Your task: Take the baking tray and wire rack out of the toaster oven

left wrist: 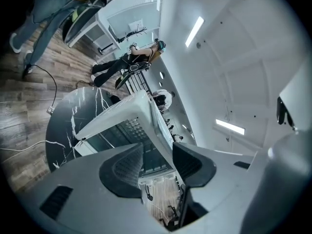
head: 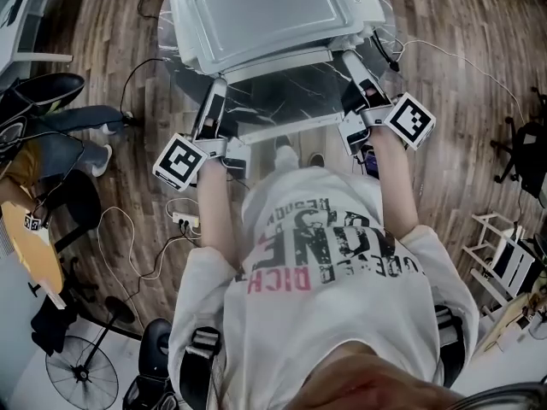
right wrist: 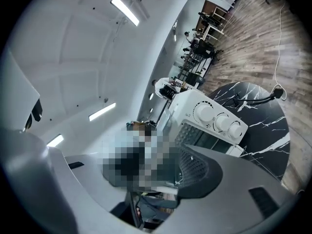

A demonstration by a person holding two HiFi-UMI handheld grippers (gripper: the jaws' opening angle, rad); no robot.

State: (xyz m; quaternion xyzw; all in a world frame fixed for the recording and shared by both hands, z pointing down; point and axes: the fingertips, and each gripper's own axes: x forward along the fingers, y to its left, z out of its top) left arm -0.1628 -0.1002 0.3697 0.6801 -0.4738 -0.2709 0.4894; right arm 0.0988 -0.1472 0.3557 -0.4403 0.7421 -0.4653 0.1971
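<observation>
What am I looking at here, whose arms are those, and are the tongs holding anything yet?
No robot: a person holds tongs in each hand. The top-down picture is from a head camera; left tongs and right tongs reach toward the white toaster oven on a dark marbled table. The other two pictures come from cameras riding on the tongs, looking along their jaws. Both pairs stand open, holding nothing.

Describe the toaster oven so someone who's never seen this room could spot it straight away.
Look for the round black marble-look table standing on the wooden floor. The toaster oven is the white box sitting on it, the only large thing there, with three white knobs in a row on its front.
</observation>
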